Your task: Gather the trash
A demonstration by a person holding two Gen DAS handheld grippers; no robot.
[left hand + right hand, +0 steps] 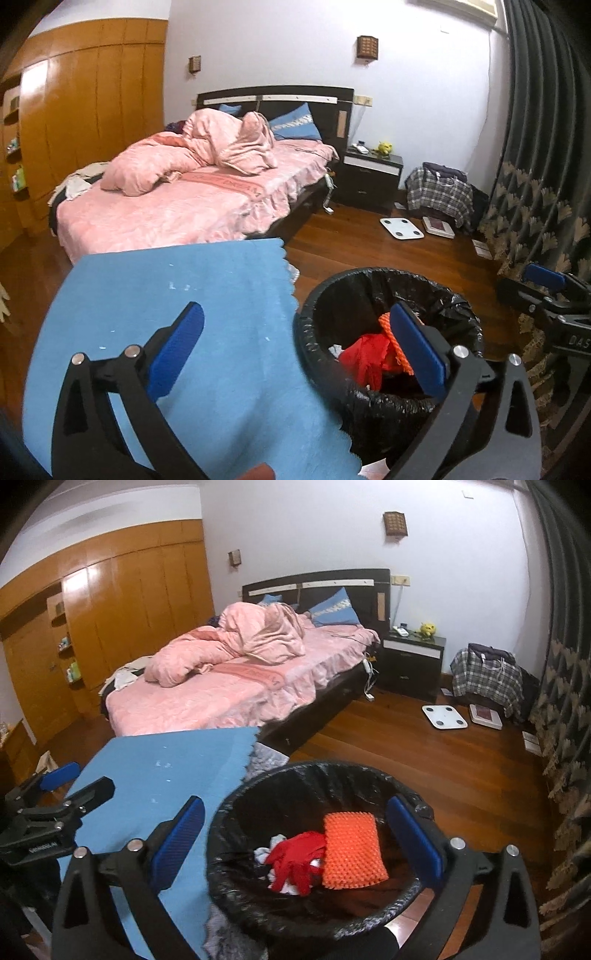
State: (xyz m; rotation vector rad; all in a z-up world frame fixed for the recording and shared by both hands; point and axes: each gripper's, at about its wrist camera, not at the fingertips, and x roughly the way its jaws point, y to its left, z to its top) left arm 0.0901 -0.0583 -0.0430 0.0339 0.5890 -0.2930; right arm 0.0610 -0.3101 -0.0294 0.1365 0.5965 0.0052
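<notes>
Bin (229,849): red rag (295,860), orange pad (351,849) inside. Left claw (295,354), right claw (295,842) both released, empty. Risk: claw snags liner, tips bin.

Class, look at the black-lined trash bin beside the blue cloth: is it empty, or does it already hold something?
Not empty. The trash bin holds an orange bumpy pad, a red crumpled item and white scraps, lying low inside.

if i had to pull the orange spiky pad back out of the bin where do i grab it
Grip the orange spiky pad by its upper short edge, coming straight down from above. It lies tilted on the red scrap, that edge bare, and the bin walls block sideways approaches.
</notes>
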